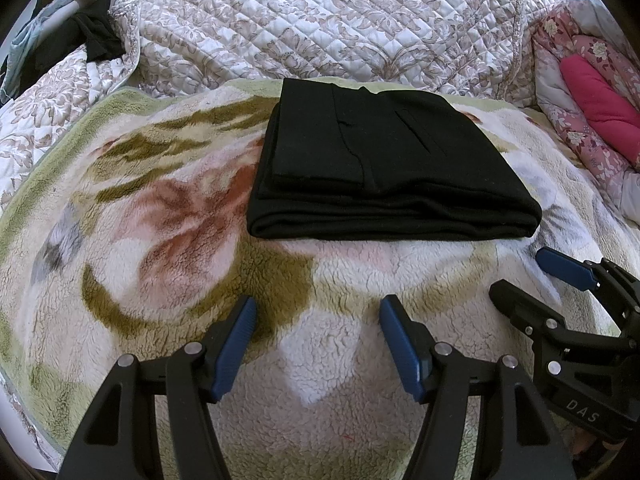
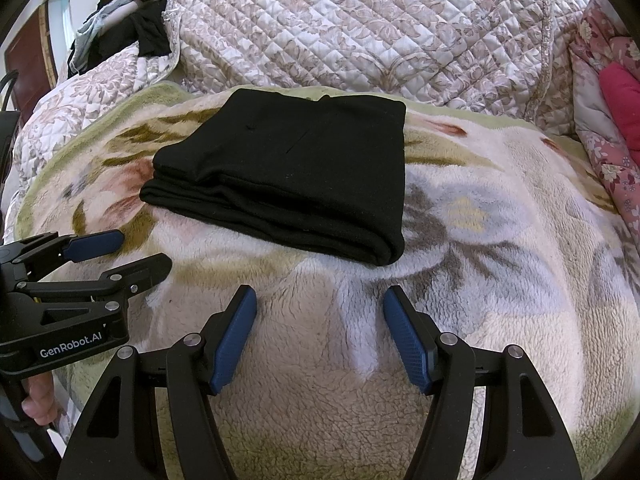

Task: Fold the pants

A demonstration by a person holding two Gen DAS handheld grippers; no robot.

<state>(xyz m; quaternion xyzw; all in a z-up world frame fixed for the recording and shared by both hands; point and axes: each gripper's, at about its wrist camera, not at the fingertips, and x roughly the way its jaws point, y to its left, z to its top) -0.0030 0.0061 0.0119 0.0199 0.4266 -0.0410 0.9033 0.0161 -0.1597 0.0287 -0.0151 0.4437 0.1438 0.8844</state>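
Note:
Black pants [image 1: 384,164] lie folded into a flat rectangular stack on a fleecy flowered blanket [image 1: 168,240]; the same pants [image 2: 296,176] show left of centre in the right wrist view. My left gripper [image 1: 318,308] hangs open just short of the stack's near edge, nothing between its blue pads. My right gripper [image 2: 320,300] is open too, near the stack's right corner and clear of it. Each gripper shows in the other's view: the right gripper [image 1: 520,272] at the right edge, the left gripper [image 2: 140,250] at the left edge, both with jaws apart.
A quilted beige bedspread [image 1: 320,20] rises behind the blanket. Dark and pale clothes [image 1: 80,32] are heaped at the back left. A pink flowered quilt with a magenta cushion [image 1: 600,112] lies at the right. A person's fingers [image 2: 40,404] hold the left gripper's handle.

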